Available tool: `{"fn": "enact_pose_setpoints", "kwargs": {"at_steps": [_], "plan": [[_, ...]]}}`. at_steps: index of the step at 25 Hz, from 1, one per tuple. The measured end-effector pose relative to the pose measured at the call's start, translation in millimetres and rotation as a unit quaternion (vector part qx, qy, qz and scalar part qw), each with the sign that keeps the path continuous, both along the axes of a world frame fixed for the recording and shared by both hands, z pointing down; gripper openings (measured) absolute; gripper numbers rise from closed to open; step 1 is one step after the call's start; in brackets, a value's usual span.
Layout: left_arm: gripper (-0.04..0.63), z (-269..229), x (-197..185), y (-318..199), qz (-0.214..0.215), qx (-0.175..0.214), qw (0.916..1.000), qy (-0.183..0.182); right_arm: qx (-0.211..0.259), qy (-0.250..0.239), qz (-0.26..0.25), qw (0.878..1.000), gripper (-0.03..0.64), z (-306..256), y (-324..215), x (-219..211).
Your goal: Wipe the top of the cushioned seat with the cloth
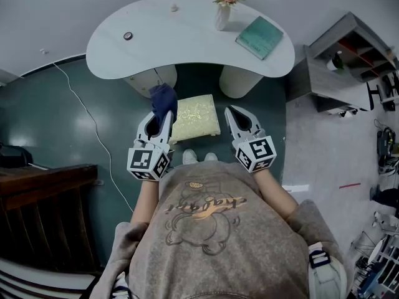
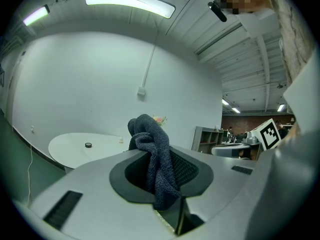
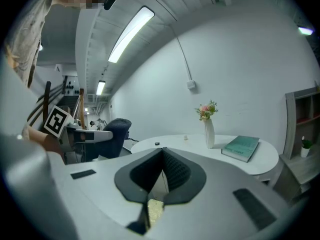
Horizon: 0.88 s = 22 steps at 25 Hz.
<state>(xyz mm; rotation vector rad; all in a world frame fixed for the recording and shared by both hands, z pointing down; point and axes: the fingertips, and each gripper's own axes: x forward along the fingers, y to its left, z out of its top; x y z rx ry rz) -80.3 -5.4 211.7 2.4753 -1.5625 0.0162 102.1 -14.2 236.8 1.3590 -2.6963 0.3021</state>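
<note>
Dark blue cloth [image 1: 163, 98] bunched in left claw [image 1: 164, 113]; pale yellow square seat [image 1: 195, 118] beside it.

The person wears a taupe-grey T-shirt [image 1: 212, 235] with loose short sleeves, a brown outline cartoon and orange lettering on the chest, and pale shoes [image 1: 199, 157]. The left gripper [image 1: 166, 116] and the right gripper [image 1: 233, 111] look alike: a smooth grey shell, black ribbed pads [image 3: 175, 169], and a white cube [image 1: 148, 162] of black square markers.

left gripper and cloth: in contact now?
Touching. In the left gripper view, the left gripper has its jaws shut on the dark cloth, which bunches above them.
</note>
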Motion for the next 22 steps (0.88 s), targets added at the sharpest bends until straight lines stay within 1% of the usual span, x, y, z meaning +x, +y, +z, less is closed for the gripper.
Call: {"fn": "enact_pose_setpoints", "kwargs": {"at_steps": [22], "plan": [[0.089,7.7,0.8,11.0,-0.002,-0.015,0.9999,0.0,-0.004,0.006,-0.002,1.0,0.0,5.3,0.2,4.6]]}}
